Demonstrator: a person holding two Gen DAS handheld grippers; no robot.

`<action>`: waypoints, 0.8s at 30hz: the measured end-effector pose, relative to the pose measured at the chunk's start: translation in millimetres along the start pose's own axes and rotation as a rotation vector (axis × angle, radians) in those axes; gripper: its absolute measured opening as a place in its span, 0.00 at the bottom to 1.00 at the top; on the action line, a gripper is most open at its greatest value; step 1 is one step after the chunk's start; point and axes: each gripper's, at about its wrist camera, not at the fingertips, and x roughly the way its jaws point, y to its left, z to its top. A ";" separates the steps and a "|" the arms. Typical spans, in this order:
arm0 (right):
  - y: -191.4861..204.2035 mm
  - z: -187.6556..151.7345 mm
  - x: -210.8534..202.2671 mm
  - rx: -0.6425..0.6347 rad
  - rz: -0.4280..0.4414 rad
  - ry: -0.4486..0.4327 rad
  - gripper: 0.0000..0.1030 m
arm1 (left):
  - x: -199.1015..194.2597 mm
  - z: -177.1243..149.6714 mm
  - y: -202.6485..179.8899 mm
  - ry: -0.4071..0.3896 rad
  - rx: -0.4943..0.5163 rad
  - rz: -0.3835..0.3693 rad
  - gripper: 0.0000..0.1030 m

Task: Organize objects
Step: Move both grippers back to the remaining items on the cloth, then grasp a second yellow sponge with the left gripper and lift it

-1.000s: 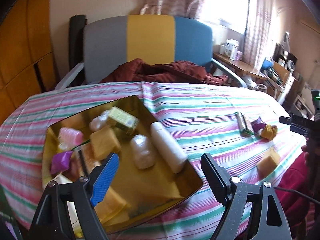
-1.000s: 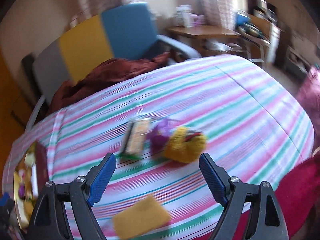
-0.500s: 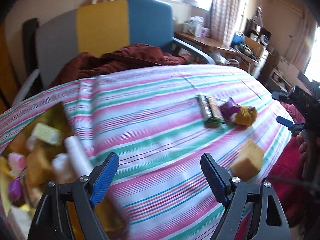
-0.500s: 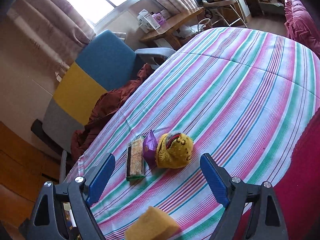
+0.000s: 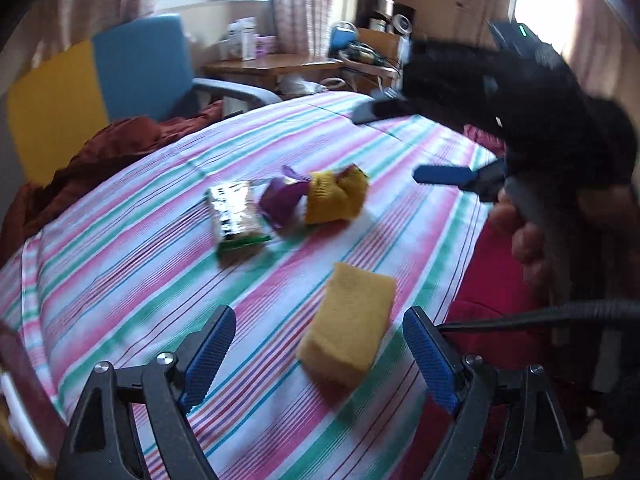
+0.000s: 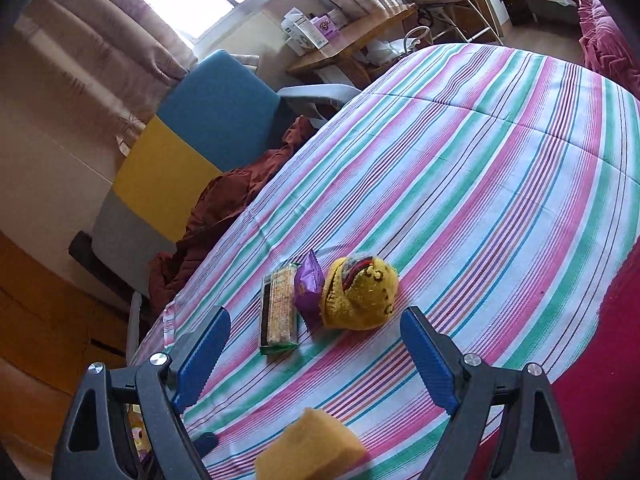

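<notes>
Striped tablecloth (image 6: 500, 200) bears snack packet (image 6: 280, 308), purple wrapper (image 6: 308, 286).

A yellow sponge (image 5: 347, 326) lies on the striped counter (image 5: 160, 240) between the left gripper's (image 5: 318, 356) opening fingers (image 5: 208, 354), untouched. Beyond sit a snack packet (image 5: 236, 214), purple wrapper (image 5: 282, 200) and yellow knitted toy (image 5: 335, 196). The right gripper (image 5: 404, 142) hovers nearby.

Left gripper (image 5: 316, 354): blue-padded fingers (image 5: 208, 350) spread wide and opening, nothing gripped, pointed steeply downward. Right gripper (image 6: 316, 354): fingers (image 6: 430, 360) held wide apart, nothing clamped, likewise angled down; seen blurred from the left wrist view (image 5: 420, 140), carried by a hand (image 5: 524, 236) wrapped round its handle.
</notes>
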 end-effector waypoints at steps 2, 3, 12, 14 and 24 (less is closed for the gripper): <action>-1.4 0.7 0.3 0.005 0.004 0.002 0.86 | 13.0 4.0 -7.1 0.019 0.022 -0.008 0.84; -2.3 0.7 0.3 0.010 0.005 0.003 0.86 | 17.8 4.1 -7.4 0.024 0.018 -0.005 0.83; -7.0 3.5 11.2 0.038 -0.028 0.052 0.86 | 15.2 -18.0 24.6 0.054 -0.119 -0.036 0.46; -7.3 3.6 14.5 0.038 -0.047 0.066 0.86 | 5.1 -28.5 42.0 0.053 -0.187 -0.022 0.46; -3.5 3.3 35.0 0.018 -0.177 0.173 0.86 | -23.0 -64.9 83.3 0.016 -0.289 0.090 0.46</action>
